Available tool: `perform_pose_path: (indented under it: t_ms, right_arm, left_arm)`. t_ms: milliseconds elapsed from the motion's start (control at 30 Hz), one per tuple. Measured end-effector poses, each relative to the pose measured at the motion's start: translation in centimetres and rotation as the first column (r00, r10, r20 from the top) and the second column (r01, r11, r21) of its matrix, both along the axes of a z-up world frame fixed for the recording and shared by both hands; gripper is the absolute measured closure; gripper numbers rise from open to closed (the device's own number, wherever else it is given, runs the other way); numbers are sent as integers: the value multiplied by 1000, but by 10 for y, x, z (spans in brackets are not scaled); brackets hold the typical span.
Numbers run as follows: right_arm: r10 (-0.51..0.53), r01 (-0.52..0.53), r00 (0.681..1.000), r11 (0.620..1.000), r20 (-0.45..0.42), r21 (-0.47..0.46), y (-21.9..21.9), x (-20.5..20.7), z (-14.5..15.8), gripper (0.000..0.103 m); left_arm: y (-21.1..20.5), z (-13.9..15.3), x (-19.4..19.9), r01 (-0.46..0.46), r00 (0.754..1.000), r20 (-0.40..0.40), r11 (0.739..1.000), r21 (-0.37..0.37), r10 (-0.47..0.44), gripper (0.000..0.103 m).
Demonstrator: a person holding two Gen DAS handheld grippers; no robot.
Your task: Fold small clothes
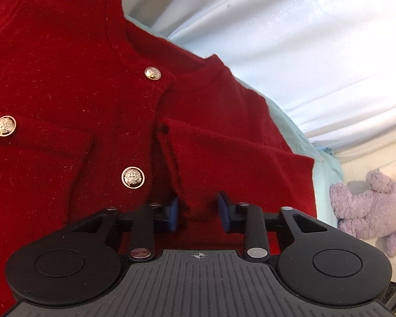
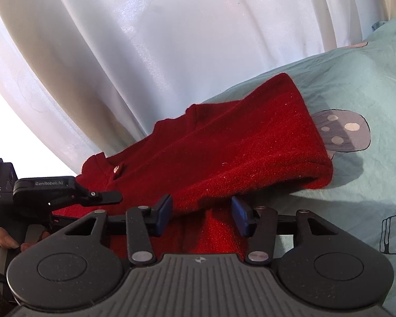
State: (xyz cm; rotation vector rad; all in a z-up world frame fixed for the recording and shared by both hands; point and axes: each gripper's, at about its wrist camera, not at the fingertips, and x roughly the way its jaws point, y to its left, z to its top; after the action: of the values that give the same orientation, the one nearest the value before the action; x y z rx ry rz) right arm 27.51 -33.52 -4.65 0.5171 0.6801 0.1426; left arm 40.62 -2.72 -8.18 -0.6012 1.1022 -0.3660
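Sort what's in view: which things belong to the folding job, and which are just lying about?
Job: red cardigan, left gripper, right gripper, both with jaws apart around red fabric.
Lying about: purple plush toy, white curtain, mushroom-print bedsheet.

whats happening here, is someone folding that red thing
Yes. A person with a handheld gripper in each hand is working on a small red cardigan with gold buttons, lying on a light blue printed sheet. The left gripper and the right gripper each stand open with red fabric between their blue pads, not clamped. One side is already folded over. A purple plush toy lies off to the side.
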Motion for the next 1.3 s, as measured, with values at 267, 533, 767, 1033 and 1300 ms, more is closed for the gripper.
perform_pose_path:
  t_ms: [267, 533, 767, 1033, 1300]
  right_arm:
    - [-69, 70, 998, 991, -10, 118, -25, 1, -4, 58]
    - [-74, 70, 997, 971, 10, 228, -34, 2, 2, 52]
    - [-49, 49, 999, 958, -9, 282, -25, 12, -3, 52]
    - [-71, 88, 995, 950, -69, 298, -19, 26, -14, 68]
    - [-62, 79, 996, 958, -70, 275, -14, 28, -12, 74]
  left_arm:
    - [11, 29, -3, -11, 995, 94, 999, -32, 14, 89]
    - [51, 60, -7, -94, 981, 170, 995, 24, 88, 89]
    - [93, 60, -21, -177, 972, 184, 968, 176, 144, 89]
    - [99, 25, -13, -183, 980, 122, 957, 225, 159, 77]
    - [103, 20, -13, -182, 980, 117, 970, 164, 164, 90]
